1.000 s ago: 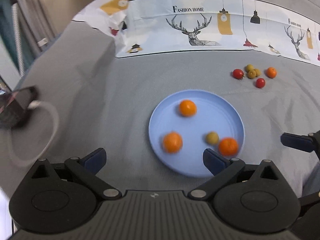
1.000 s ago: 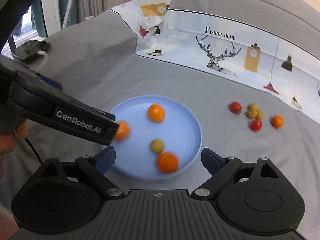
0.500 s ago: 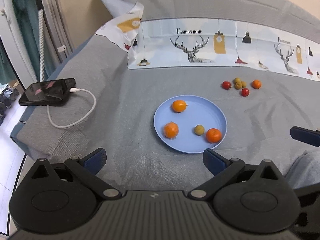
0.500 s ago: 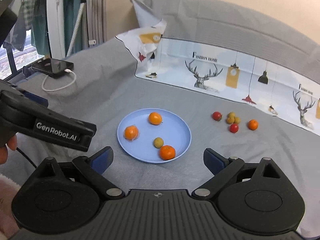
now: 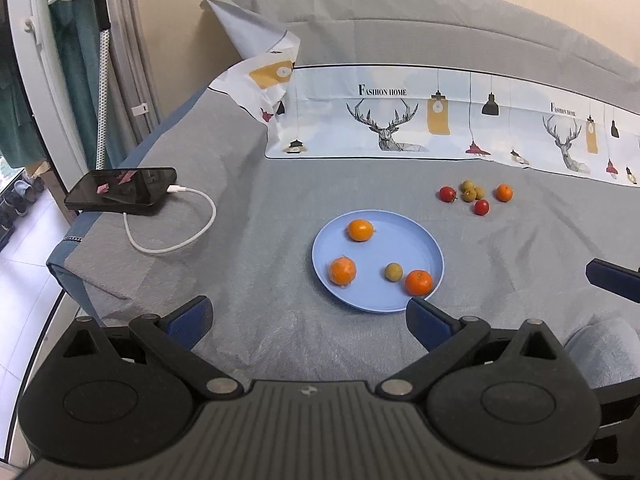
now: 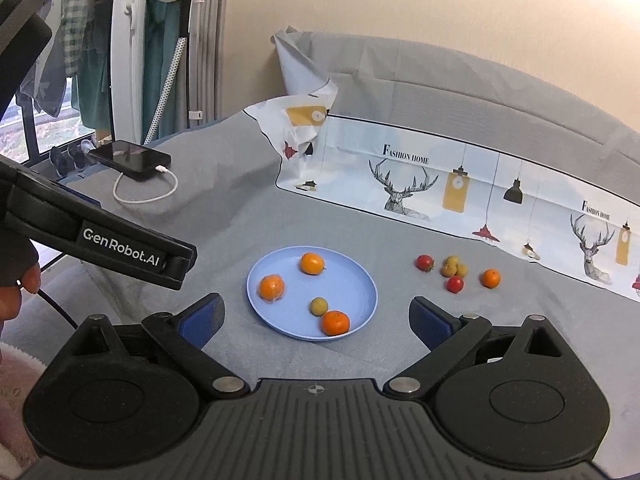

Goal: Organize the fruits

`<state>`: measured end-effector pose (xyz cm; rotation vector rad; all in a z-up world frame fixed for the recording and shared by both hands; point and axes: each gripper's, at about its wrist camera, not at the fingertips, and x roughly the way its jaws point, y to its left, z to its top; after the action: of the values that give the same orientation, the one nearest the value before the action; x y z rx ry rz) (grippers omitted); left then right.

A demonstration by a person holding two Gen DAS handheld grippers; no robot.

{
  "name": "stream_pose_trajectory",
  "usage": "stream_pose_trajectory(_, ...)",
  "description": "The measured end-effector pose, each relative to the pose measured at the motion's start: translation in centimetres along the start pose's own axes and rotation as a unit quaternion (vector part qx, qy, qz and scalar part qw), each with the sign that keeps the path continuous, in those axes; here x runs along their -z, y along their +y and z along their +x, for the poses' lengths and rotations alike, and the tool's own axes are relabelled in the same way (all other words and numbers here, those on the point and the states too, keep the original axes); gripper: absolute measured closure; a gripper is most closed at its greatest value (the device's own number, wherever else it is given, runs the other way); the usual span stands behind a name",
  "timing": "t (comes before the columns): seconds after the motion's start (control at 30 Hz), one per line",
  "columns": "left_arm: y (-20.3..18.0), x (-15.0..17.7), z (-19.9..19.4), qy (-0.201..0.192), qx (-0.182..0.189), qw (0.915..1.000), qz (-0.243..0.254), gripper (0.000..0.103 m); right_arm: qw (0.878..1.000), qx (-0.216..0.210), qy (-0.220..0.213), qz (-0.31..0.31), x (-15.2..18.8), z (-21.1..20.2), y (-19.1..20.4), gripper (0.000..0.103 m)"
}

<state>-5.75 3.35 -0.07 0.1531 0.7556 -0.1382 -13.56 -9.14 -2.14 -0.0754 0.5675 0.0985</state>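
Sorting underway: both tongs, left tongs (image 5: 308,316) and right tongs (image 6: 316,318), released and empty; next, grasp loose fruits (image 6: 456,272) for the plate (image 6: 360,280).

Right gripper (image 5: 614,280): one blue finger visible at 3 o'clock of left view, remainder cut off. Hand (image 6: 14,284): cropped at 9 o'clock of right view. Shoes (image 6: 68,156): partly hidden behind phone (image 6: 130,159).

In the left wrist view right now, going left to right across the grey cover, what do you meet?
Phone → white charging cable → blue plate holding four fruits → loose fruit cluster → tip of the right claw at the frame's right edge.
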Motion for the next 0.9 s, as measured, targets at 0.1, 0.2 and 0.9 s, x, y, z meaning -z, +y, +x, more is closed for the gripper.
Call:
stream_pose_trajectory(0.1, 0.12, 0.04, -0.26, -0.005, -0.001, 1.0000, -0.001, 0.000, 1.000, 0.001, -0.003, -0.002, -0.04, -0.23, 0.12, 0.004)
stream_pose_trajectory(0.2, 0.13, 0.06, -0.52, -0.009, 0.000, 1.0000, 0.000, 0.000, 1.000, 0.001, -0.007, -0.004, -0.02, -0.47, 0.26, 0.004)
stream_pose_trajectory(0.9, 0.12, 0.30, -0.36, -0.007, 0.001, 1.0000, 0.000, 0.000, 1.000, 0.003, -0.001, 0.003, 0.05, -0.28, 0.31, 0.004)
